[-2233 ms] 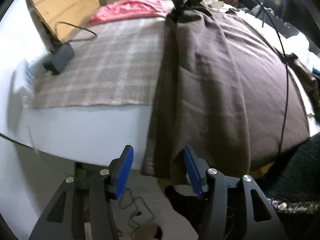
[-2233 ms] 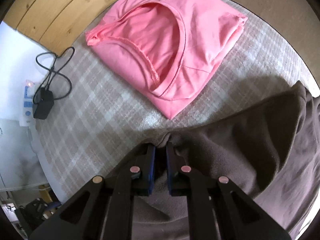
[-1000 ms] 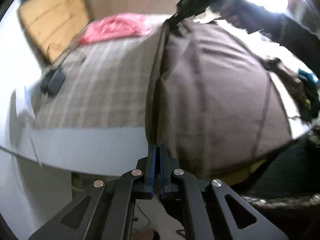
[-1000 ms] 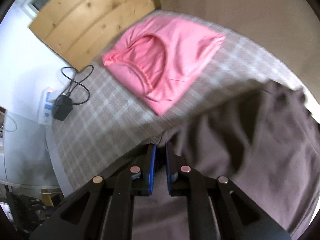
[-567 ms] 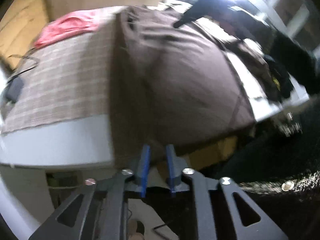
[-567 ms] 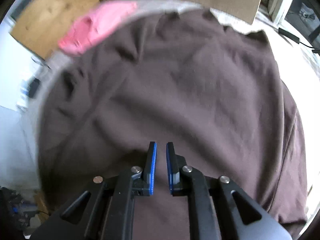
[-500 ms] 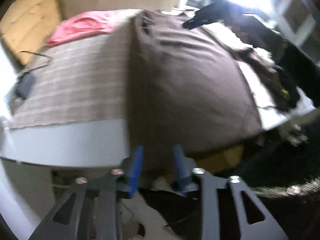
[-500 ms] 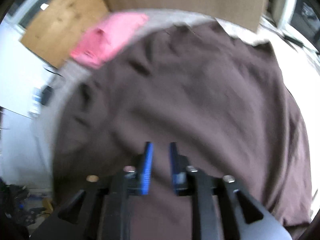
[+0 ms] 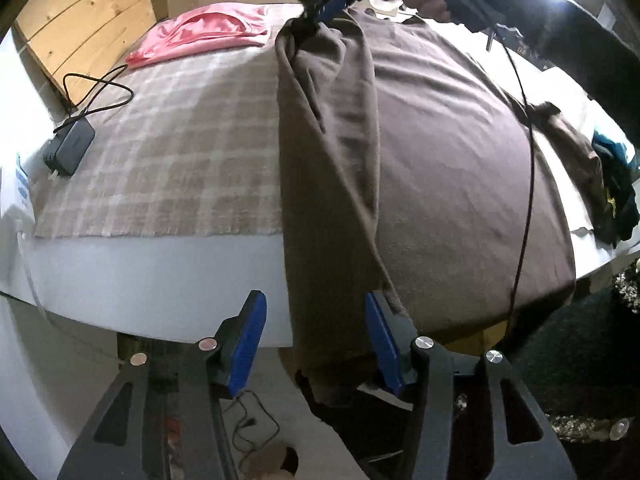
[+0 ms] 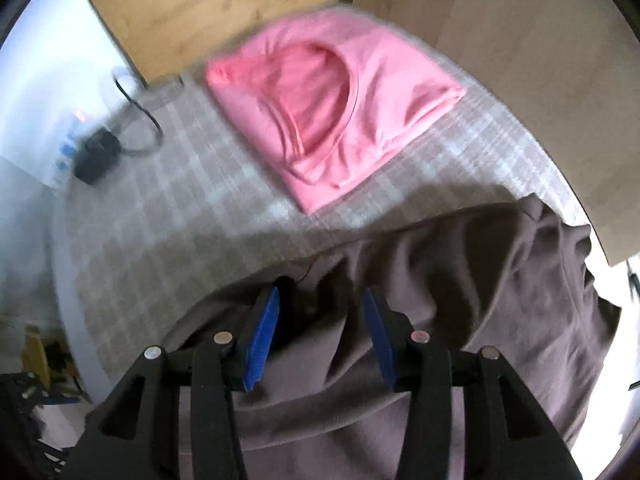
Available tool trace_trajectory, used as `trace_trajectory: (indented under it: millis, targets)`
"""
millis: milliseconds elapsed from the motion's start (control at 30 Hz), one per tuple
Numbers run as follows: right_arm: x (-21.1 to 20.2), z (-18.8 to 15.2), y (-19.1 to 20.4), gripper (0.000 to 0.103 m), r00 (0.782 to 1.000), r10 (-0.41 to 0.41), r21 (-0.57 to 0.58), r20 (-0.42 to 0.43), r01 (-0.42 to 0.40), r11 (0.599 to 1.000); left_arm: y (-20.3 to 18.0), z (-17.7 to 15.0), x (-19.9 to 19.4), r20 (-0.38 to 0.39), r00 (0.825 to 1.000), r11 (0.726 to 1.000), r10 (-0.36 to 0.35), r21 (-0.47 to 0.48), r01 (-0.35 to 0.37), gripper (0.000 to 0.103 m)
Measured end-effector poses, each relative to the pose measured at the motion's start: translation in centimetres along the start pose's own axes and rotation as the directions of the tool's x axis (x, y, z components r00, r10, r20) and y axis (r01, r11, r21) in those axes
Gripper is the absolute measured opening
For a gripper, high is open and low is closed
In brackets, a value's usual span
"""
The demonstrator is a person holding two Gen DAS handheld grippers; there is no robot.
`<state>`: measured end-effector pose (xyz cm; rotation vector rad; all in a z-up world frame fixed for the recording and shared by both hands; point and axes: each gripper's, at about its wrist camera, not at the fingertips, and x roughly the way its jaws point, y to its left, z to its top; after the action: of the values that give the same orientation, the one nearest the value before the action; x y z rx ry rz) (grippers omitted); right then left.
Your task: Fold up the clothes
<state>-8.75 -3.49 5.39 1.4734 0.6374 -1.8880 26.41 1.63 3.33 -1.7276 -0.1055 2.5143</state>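
A brown garment (image 9: 440,168) lies spread on the table, its left side folded over in a long strip (image 9: 328,160) that hangs past the front edge. My left gripper (image 9: 316,340) is at that hanging end. Its jaws are opening and the cloth hangs loose between them, close to the right pad (image 9: 382,344). My right gripper (image 10: 320,332) hovers over the garment's far corner (image 10: 400,280). Its jaws are opening too, with rumpled brown cloth under them and nothing pinched. In the left wrist view the right gripper (image 9: 328,4) shows at the top, held by a person's hand (image 9: 432,0).
A folded pink garment (image 10: 332,108) lies at the back of the checked cloth (image 9: 160,152). A black adapter (image 9: 70,146) with its cable sits at the left edge. A wooden board (image 9: 84,32) and a cardboard box (image 10: 520,60) stand behind. Dark clothes (image 9: 600,184) are piled at the right.
Both grippers were shut on the brown garment's edge a second ago and now stand open. The right one swung out over the garment and back to its far corner.
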Motion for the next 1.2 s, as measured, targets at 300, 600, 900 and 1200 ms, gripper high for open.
trace_trajectory:
  millis: [300, 600, 900, 1200]
  targets:
    - [1.8, 0.0, -1.2, 0.017, 0.998, -0.011, 0.033, -0.069, 0.013, 0.999, -1.4, -0.2, 0.9, 0.014, 0.999, 0.999, -0.041, 0.027, 0.041, 0.046]
    - [-4.2, -4.6, -4.2, 0.008, 0.993, 0.041, 0.091, 0.113, -0.051, 0.995, -1.3, -0.2, -1.4, 0.01, 0.986, 0.986, -0.165, 0.0, 0.165, 0.012]
    - [-2.7, -14.6, -10.3, 0.012, 0.999, 0.035, 0.206, 0.027, -0.04, 0.978, -8.0, -1.2, 0.6, -0.138, 0.967, 0.955, -0.213, 0.182, 0.236, 0.011]
    - [-8.7, -13.3, -13.0, 0.038, 0.974, 0.024, 0.237, 0.224, -0.078, 0.968, -5.1, 2.7, -0.9, -0.003, 0.993, 0.987, -0.114, 0.116, 0.114, 0.026]
